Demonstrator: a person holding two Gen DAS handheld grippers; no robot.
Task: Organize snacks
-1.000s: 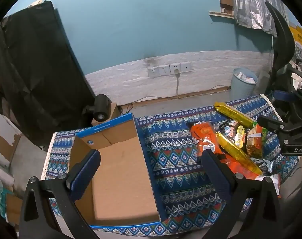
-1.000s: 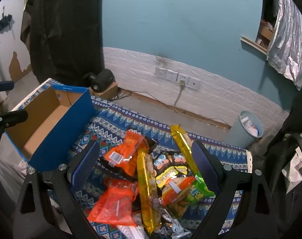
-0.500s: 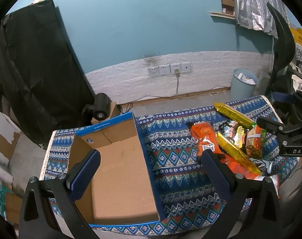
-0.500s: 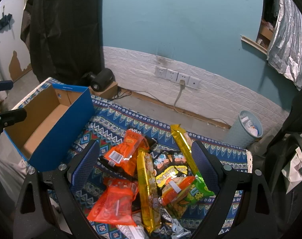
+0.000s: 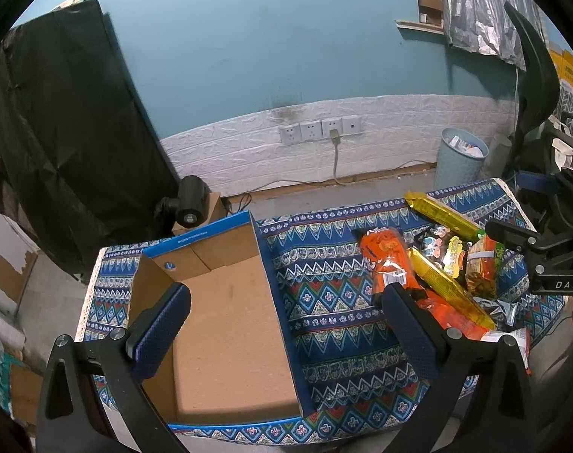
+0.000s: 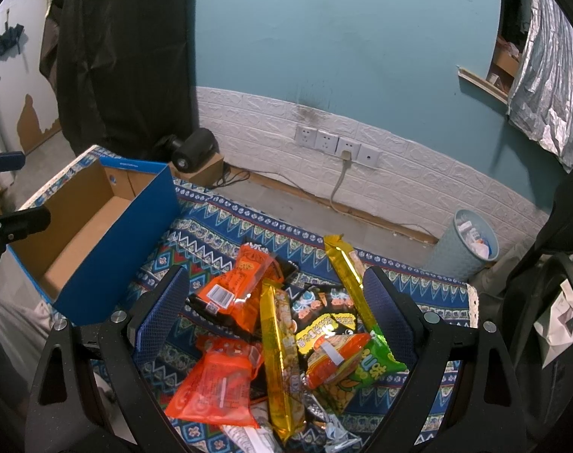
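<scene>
Little had shifted since a second earlier: left tool [image 5: 286,313] hung wide over the empty box [image 5: 226,313], right tool [image 6: 275,298] wide above the snack pile [image 6: 286,324]. No packet gripped; sorting seemingly not begun

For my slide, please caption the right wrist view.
Open right gripper above snack pile; empty box waits left.

Both wrist views high, wall-facing — sharing box [image 5: 226,324], snacks [image 6: 286,332]

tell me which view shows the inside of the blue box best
The left wrist view: it looks straight down into the blue box, showing its bare cardboard floor. The right wrist view shows the same box at the left, mostly its blue outer wall and part of the interior.
</scene>
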